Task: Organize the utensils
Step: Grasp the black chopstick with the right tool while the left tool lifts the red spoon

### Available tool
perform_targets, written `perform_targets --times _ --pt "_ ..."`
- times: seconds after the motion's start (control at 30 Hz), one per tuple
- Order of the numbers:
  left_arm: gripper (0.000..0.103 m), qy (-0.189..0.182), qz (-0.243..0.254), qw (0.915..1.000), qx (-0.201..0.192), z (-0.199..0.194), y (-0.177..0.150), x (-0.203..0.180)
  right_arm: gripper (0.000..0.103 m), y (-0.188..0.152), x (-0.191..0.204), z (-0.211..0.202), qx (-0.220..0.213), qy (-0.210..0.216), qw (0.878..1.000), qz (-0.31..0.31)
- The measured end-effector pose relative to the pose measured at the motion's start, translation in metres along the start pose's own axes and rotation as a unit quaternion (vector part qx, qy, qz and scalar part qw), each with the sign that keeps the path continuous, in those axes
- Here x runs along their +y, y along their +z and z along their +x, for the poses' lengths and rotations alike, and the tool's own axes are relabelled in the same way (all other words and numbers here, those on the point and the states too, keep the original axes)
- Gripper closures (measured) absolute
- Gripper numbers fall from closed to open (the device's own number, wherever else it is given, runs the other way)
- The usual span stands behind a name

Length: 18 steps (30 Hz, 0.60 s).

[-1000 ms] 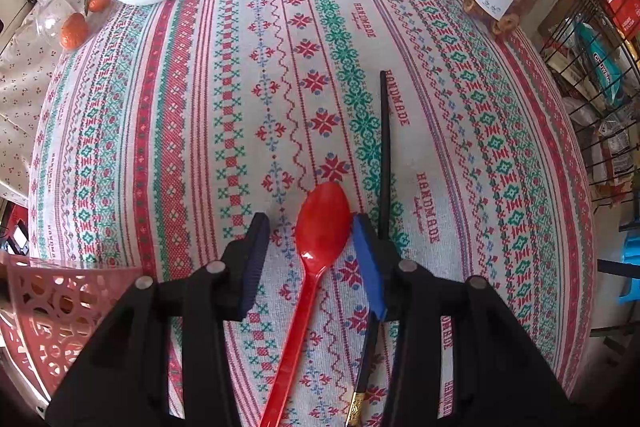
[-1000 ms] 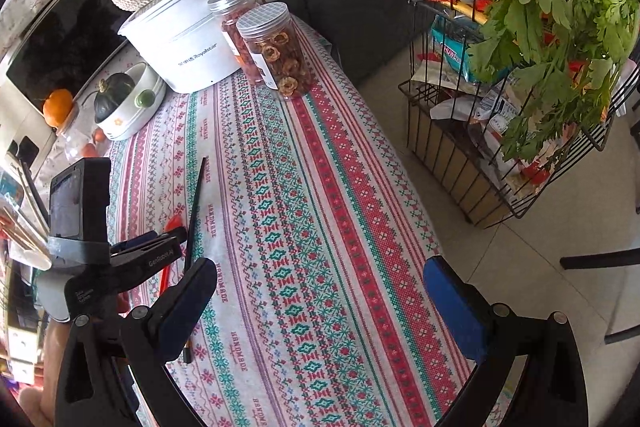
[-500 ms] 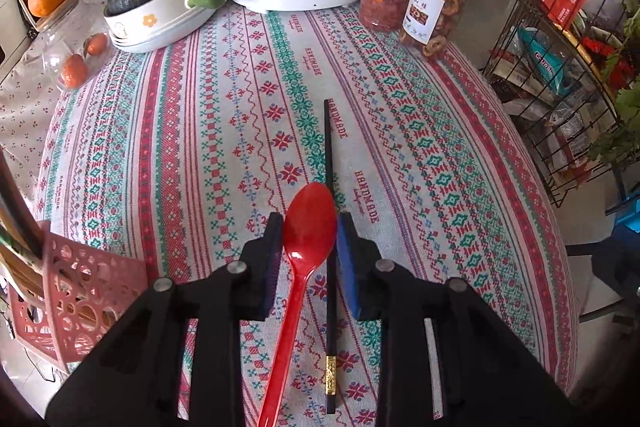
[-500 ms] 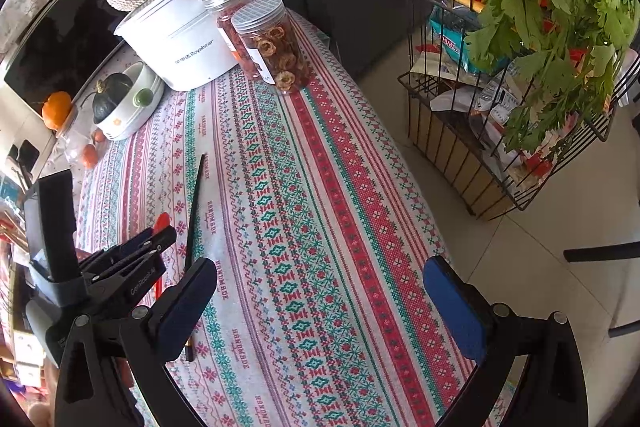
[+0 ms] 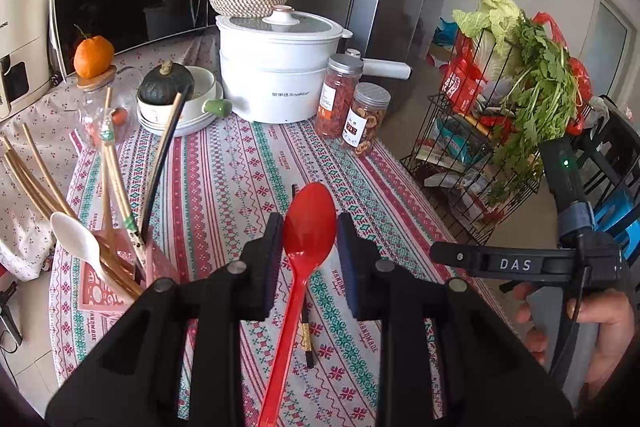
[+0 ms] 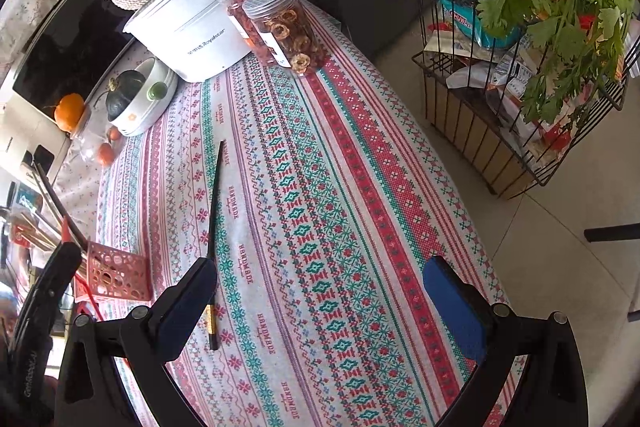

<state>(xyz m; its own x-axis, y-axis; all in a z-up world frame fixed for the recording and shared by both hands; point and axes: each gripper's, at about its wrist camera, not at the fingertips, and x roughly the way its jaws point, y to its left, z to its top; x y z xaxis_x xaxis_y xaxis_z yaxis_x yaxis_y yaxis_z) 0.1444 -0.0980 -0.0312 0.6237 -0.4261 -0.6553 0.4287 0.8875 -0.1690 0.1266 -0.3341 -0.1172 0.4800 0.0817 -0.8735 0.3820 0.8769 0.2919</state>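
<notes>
My left gripper [image 5: 310, 227] is shut on the red spoon [image 5: 310, 211], with the blue pads pressing on both sides of its bowl. The spoon hangs clear of the striped tablecloth [image 5: 240, 163], handle toward the camera. Under it lies a black chopstick [image 5: 306, 331] with a gold band, also seen in the right wrist view as the black chopstick [image 6: 214, 211]. To the left stands the pink utensil holder [image 5: 100, 291] with a white spoon [image 5: 74, 235] and several chopsticks. My right gripper [image 6: 320, 279] is open over the cloth, its left finger above the chopstick's banded end.
At the back of the table stand a white pot [image 5: 276, 75], two snack jars [image 5: 366, 119] and a bowl with a dark squash [image 5: 176, 95]. A wire rack with greens [image 5: 500, 131] stands beyond the right edge. A hand [image 5: 600, 327] holds the right gripper.
The left gripper's pads shut on the red spoon and lifted it off the cloth, and its view tipped up toward the back of the room. The right gripper stayed put.
</notes>
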Motion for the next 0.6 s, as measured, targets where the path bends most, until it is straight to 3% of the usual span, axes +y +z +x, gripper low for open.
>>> perform_targets --times 0.2,0.4,0.6 --pt "0.074 -0.015 -0.026 0.9968 -0.075 -0.052 0.005 0.028 0.000 -0.007 0.020 0.006 0.008 -0.006 1.000 -0.025" --pt "0.074 -0.012 -0.074 0.9836 -0.164 -0.088 0.000 0.068 0.000 -0.011 0.038 0.010 0.001 -0.010 0.998 -0.055" --pt "0.074 -0.022 -0.106 0.9772 -0.182 -0.101 -0.003 0.090 0.000 -0.003 0.062 0.024 -0.003 0.036 0.994 -0.108"
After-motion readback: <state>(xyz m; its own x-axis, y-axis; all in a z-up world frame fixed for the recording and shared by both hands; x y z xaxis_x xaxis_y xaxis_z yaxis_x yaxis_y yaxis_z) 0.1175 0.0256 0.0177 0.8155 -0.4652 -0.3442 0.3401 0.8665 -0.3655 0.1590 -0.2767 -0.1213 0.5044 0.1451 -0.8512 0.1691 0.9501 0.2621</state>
